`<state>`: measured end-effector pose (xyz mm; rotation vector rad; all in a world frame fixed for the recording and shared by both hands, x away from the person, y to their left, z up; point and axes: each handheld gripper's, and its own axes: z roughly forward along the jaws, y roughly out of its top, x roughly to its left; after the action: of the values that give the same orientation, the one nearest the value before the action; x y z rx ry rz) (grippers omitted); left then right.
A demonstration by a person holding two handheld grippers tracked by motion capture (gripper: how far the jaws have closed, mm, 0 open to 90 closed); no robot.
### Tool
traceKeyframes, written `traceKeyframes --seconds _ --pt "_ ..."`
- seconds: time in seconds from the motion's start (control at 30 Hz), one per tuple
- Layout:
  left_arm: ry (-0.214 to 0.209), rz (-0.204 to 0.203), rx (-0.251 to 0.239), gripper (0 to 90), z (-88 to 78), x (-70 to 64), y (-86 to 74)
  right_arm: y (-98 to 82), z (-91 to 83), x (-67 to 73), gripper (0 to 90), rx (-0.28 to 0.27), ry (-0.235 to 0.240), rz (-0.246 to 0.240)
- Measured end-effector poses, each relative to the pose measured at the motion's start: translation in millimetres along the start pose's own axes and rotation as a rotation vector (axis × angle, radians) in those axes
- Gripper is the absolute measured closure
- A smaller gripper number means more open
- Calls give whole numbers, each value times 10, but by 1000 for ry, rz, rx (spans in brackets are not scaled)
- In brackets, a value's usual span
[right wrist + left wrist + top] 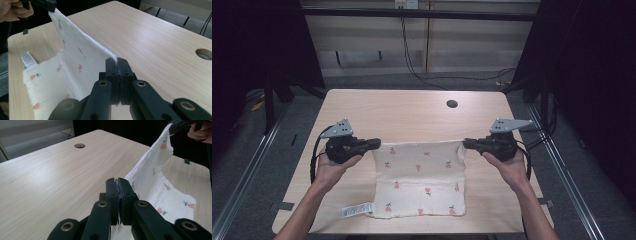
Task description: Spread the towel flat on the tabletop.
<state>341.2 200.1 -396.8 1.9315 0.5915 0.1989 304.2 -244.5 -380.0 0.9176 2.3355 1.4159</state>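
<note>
A white cloth [422, 177] printed with small red fruit lies on the wooden table [412, 112], its far edge lifted and stretched taut between both grippers. My left gripper [377, 144] is shut on the cloth's far left corner; in the left gripper view the cloth [155, 182] runs from my pinched jaws [117, 180] across to the other gripper [175, 125]. My right gripper [464, 144] is shut on the far right corner; the right gripper view shows the cloth [75, 57] rising from my jaws [117, 60] to the other gripper [46, 3]. The near part rests flat.
A white care label [357, 209] sticks out at the cloth's near left corner. A round cable hole [452, 104] sits at the table's far right. Dark metal frame rails flank the table on both sides.
</note>
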Motion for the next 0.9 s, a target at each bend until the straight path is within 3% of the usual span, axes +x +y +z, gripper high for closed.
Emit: traceKeyframes --seconds 0.17,0.3,0.47,0.53,0.57,0.63,0.67,0.77,0.83,0.9 --pt "13 -17 22 880 123 89 -28 -38 130 -156 888 2 -1 34" --pt "25 -42 17 879 211 179 -60 -55 181 -201 888 13 -10 43" --pt "42 -51 48 872 346 270 -89 -114 277 -275 881 25 -43 57" --pt "48 -56 64 853 398 307 -94 -132 335 -320 865 56 -48 58" --pt "39 -76 76 822 433 335 -98 -146 385 -379 832 70 -77 78" --pt "38 -77 106 794 490 364 -108 -149 402 -408 804 71 -91 84" --pt "71 -86 125 721 533 378 -120 -156 411 -444 795 62 -140 95" --pt "73 -97 124 688 525 400 -130 -166 382 -450 786 39 -192 91" --pt "94 -105 120 626 475 406 -130 -180 347 -433 760 18 -181 105" --pt "105 -97 132 618 433 399 -127 -194 327 -388 743 36 -170 89"
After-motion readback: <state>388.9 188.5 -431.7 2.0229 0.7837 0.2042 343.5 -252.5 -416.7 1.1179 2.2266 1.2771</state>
